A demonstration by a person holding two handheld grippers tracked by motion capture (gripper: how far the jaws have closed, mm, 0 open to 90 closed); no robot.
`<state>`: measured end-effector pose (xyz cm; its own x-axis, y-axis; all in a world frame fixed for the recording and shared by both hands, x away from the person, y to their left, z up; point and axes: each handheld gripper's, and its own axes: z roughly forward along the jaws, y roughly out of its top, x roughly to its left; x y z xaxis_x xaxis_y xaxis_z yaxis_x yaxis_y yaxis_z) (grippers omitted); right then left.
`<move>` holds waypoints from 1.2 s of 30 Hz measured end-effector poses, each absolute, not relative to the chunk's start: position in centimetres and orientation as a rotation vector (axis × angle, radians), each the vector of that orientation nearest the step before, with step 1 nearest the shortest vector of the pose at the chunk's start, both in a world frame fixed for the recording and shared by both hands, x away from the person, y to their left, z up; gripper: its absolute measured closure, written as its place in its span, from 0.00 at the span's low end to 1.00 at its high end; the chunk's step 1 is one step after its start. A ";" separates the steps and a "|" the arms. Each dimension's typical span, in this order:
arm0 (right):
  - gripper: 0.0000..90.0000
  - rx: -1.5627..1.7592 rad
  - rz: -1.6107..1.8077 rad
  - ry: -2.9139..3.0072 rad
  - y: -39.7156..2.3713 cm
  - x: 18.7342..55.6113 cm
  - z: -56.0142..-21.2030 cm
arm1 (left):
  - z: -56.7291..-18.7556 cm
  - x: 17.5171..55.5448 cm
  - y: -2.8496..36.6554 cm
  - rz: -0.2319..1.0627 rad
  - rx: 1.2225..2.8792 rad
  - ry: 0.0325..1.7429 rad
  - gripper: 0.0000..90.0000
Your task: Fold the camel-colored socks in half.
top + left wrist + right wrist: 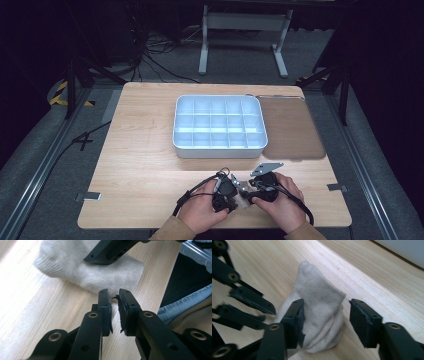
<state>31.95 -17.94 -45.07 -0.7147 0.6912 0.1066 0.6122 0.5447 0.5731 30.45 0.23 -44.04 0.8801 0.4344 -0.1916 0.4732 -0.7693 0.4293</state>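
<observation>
Left gripper point(113, 311): near table edge, jaws nearly together, nothing between them.
Right gripper point(325, 322): jaws spread wide, straddling the sock – not pinching it.
Sock: crumpled beige ribbed fabric sock point(319, 312), bunched between both grippers on the light wooden table point(140, 150).
Behind: white plastic compartment tray point(219, 124); brown mat point(292, 130) beside it.

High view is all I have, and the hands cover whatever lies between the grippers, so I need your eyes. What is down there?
Observer: A bunched beige sock lies on the wooden table.
Operator: Is the right gripper holding it?
Observer: No. The right gripper is open, its jaws standing either side of the sock.
Operator: And the left?
Observer: The left gripper is empty, its jaws a narrow gap apart, just short of the sock.
</observation>
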 end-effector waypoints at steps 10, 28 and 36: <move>0.54 1.382 1.058 2.622 -19.2 32.3 -46.3 | -42.5 31.1 3.5 -0.071 2.535 0.723 0.86; 0.84 1.382 1.023 2.666 -18.4 32.1 -45.2 | -41.6 32.1 9.7 0.010 2.453 0.795 0.83; 0.84 1.320 0.974 2.650 -18.6 32.3 -43.6 | -41.2 32.4 10.4 0.021 2.429 0.823 0.82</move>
